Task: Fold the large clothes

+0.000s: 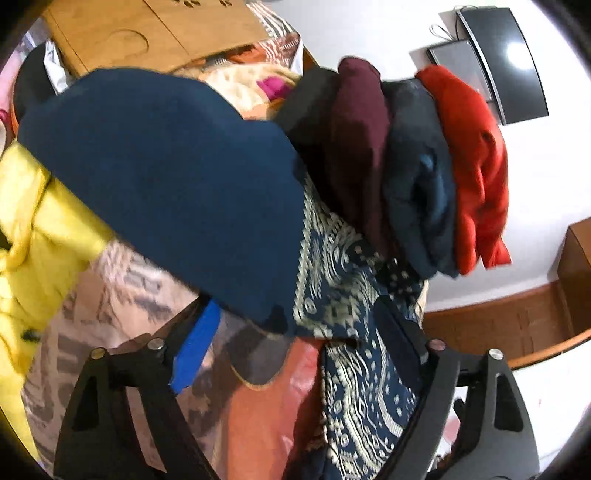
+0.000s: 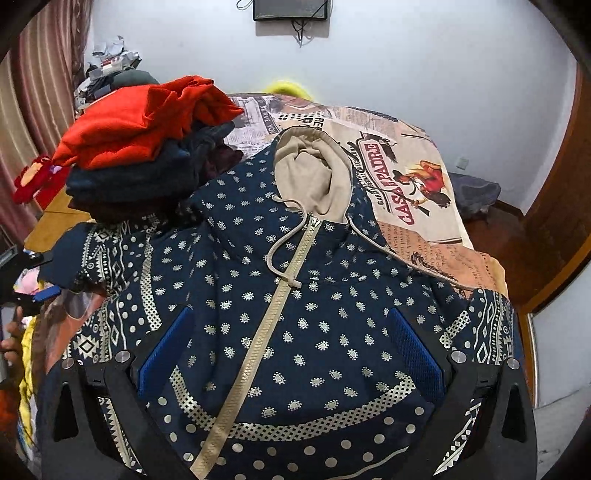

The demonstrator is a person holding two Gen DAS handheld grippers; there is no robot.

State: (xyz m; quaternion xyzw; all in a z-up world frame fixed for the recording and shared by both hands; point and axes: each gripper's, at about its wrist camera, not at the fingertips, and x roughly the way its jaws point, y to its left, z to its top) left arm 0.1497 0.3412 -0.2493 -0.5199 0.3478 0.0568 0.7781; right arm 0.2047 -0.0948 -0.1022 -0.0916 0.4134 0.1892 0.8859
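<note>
Hoodie (image 2: 295, 314): navy patterned, zipped, spread flat on printed bedspread (image 2: 424, 177), beneath and between right gripper (image 2: 295, 350) jaws, which stand wide, pads clear | left gripper (image 1: 295, 350): jaws apart, nothing gripped, over hoodie's sleeve | folded stack (image 2: 147, 147): ahead-left

White wall (image 2: 424, 66), wall-mounted screen (image 2: 290, 10)

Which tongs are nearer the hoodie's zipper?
Right. The right tongs straddle the zipper over the hoodie's front; the left tongs sit out at the hoodie's patterned edge, near the stack of folded clothes.
</note>
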